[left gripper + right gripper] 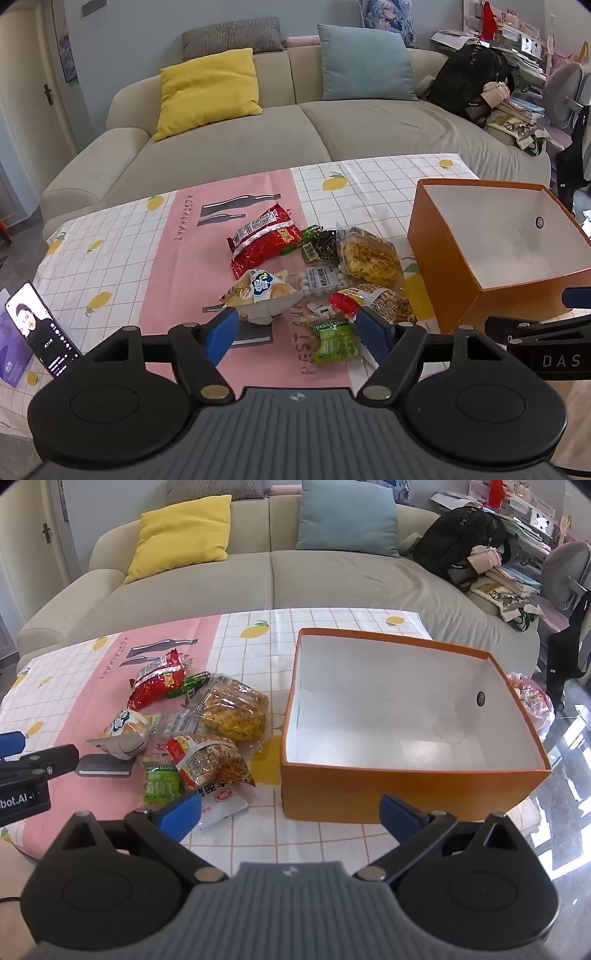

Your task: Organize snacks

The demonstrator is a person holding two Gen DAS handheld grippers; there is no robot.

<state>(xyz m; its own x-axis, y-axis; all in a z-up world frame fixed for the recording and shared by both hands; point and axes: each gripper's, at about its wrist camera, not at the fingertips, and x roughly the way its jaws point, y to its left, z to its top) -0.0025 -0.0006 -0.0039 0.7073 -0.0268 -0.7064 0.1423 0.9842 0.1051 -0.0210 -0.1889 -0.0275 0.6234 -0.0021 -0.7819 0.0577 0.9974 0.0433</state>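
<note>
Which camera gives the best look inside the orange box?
The right wrist view: the orange box sits nearly whole in frame, its white floor and all four walls visible. The left wrist view shows the box at its right edge, cropped, with only part of the floor showing.

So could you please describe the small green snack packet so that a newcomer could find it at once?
Start at the orange box on the tablecloth; the snack pile lies to its left. At the pile's near edge sits the green packet, the only bright green, white-lettered pouch, smaller than its neighbours.

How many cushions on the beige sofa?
3: yellow square cushion on the left seat, light blue cushion at the sofa's middle back, grey checked cushion on the backrest behind the yellow one. The black backpack may hide others.
</note>
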